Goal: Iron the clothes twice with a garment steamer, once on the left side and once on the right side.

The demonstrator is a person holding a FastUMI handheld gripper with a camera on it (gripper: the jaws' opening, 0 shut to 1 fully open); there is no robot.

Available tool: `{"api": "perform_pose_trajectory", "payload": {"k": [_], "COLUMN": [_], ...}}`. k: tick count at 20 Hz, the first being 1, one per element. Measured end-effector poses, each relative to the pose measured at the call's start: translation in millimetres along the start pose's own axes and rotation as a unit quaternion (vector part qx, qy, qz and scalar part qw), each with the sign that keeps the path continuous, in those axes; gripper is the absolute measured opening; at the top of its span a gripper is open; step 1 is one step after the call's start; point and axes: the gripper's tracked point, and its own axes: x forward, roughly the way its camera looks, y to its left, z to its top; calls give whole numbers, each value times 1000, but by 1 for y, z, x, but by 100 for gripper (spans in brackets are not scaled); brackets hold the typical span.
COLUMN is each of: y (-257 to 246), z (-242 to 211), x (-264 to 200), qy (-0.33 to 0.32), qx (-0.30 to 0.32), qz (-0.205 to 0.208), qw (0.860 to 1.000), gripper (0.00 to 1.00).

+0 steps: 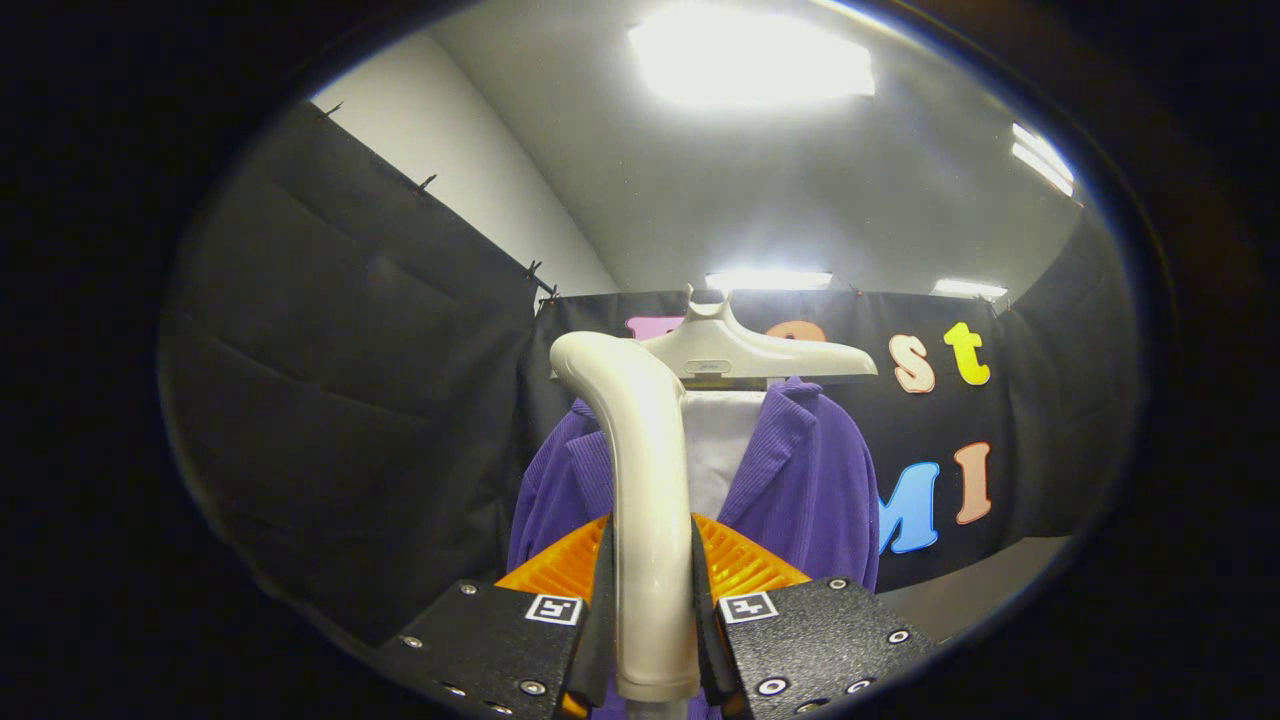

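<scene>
Gripper: one gripper (652, 610), its two fingers clamped on the steamer handle, one pressing each side.
Garment steamer: one garment steamer (640, 480), held upright between the fingers; smooth, glossy cream plastic; a rounded tube that curves over at the top towards the left.
Clothes: one purple jacket (800, 480), ribbed like corduroy, hanging just beyond the fingers; lapels open over one white inner panel (722, 450).
Hanger: one hanger (750, 352), pale moulded plastic with broad shoulders, above the jacket collar; its left shoulder is hidden behind the steamer.
Position: the steamer stands in front of the jacket's left half; contact with the cloth cannot be told.
Surroundings: black cloth wall (350, 380), creased, close on the left and behind the jacket.
Open room: free space to the right of the jacket, over a grey surface (980, 580).
</scene>
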Motion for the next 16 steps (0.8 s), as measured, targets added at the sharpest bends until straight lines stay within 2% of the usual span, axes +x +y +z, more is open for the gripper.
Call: {"api": "perform_pose_trajectory", "payload": {"k": [5, 16], "y": [17, 20], "z": [-37, -144], "x": [0, -47], "qy": [31, 93], "qx": [-19, -32], "qz": [8, 28], "qw": [999, 995], "gripper": [35, 36]}}
